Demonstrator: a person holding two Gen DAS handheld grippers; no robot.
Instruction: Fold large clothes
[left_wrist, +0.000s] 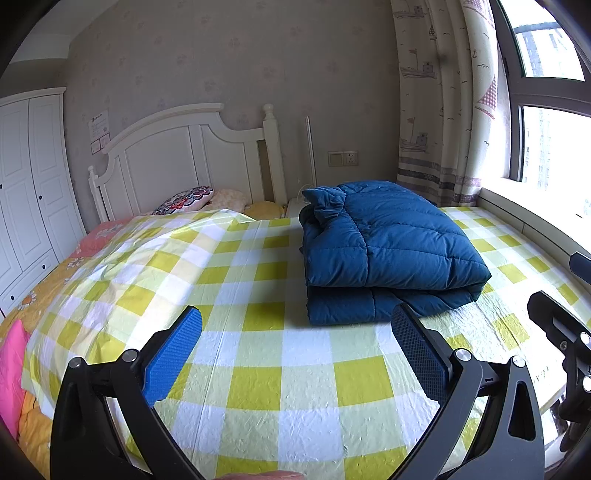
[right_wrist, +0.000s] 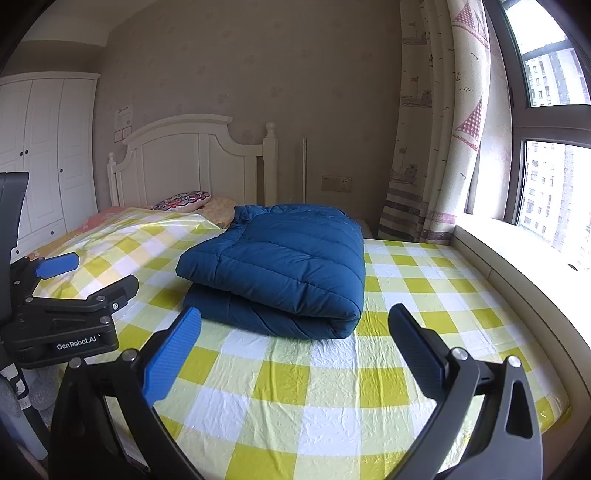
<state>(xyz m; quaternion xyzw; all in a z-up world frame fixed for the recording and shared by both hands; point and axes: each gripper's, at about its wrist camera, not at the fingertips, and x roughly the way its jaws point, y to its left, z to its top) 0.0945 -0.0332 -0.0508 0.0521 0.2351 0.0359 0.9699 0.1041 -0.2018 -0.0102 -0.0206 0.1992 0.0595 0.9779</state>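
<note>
Closest to me, the left tool hangs over the near part of the bed with its two fingers spread wide and nothing between them; the blue ribbed pad on one side and the dark pad on the other stand well apart above the checked sheet. The right tool is held the same way, released and empty, its blue pad and dark pad parted over bare cloth. In the right wrist view the left tool shows at the left edge, a black body marked GenRobot.AI. In the left wrist view parts of the right tool's black frame poke in at the right edge.

Under both lies a yellow, pale green and white checked plastic sheet, wrinkled and creased, spread over the bed.

Just beyond the fingertips sits the dark blue quilted down jacket, folded into a thick bundle of two layers, the upper half lying over the lower, with the collar bunched at the far left corner. It rests on the checked sheet, touching neither tool.

Farther back, at the head of the bed, a patterned pillow leans near the white headboard. To the left stands a white wardrobe. On the far wall there is a socket plate, and on the right a curtain printed with boats hangs beside the bright window.
</note>
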